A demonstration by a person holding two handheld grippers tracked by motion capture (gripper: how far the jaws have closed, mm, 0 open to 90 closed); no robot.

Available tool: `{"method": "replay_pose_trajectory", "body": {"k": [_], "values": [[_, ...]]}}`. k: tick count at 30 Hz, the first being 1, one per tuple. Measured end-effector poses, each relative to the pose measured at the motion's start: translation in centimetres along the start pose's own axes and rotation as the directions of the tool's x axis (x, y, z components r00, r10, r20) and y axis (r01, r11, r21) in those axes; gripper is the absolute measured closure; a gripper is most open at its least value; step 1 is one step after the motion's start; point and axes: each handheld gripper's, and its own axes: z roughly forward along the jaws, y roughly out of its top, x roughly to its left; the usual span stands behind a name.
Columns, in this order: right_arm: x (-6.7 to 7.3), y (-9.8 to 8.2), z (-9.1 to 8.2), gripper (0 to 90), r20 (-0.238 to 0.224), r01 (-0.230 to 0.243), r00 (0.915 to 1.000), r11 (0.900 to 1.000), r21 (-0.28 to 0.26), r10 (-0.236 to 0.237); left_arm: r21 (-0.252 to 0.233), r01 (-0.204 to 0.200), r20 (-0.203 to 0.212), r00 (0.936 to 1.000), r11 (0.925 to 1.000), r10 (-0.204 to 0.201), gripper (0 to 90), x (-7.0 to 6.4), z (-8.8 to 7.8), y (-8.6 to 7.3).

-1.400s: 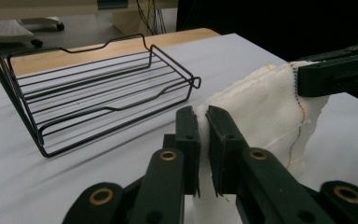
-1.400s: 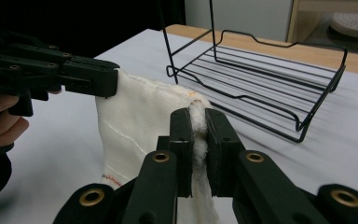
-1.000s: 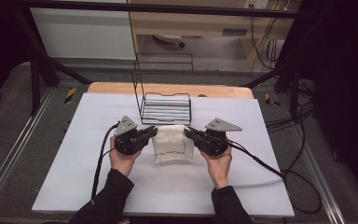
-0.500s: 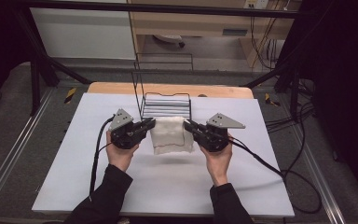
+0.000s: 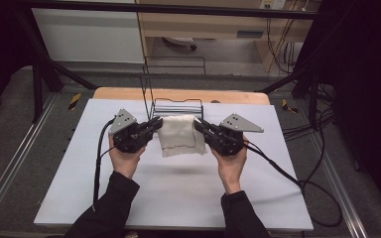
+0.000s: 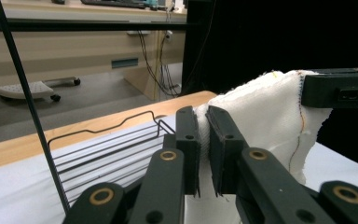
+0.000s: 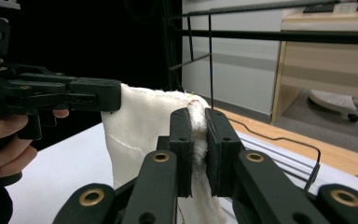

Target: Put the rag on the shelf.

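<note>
A folded white cloth (image 5: 180,135) hangs in the air between my two grippers, above the white table sheet (image 5: 178,198). My left gripper (image 5: 155,124) is shut on the cloth's left top corner; in the left gripper view its jaws pinch the cloth (image 6: 261,116) edge at the gripper's tip (image 6: 204,140). My right gripper (image 5: 198,125) is shut on the right top corner, and its own view shows the cloth (image 7: 140,126) squeezed between the jaws at the tip (image 7: 197,140). The cloth's lower part hangs loose below the grip.
A black wire basket (image 5: 174,106) stands right behind the cloth at the far edge of the sheet, on a wooden tabletop (image 5: 129,93). Cables (image 5: 287,173) trail from the right gripper across the sheet. Dark frame posts stand at both sides.
Both grippers have risen together with the cloth, lifting it off the table sheet so it hangs between them. The jaws stayed shut on it.
</note>
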Motion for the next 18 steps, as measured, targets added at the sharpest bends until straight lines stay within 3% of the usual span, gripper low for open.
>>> {"method": "replay_pose_trajectory", "body": {"k": [18], "values": [[0.4,3.0,0.0,82.2,0.007,0.029,0.9996,0.997,-0.075,-0.029,-0.071,-0.017,-0.008,0.9998,0.9973,0.016,83.0,0.1,-0.6,2.7]]}}
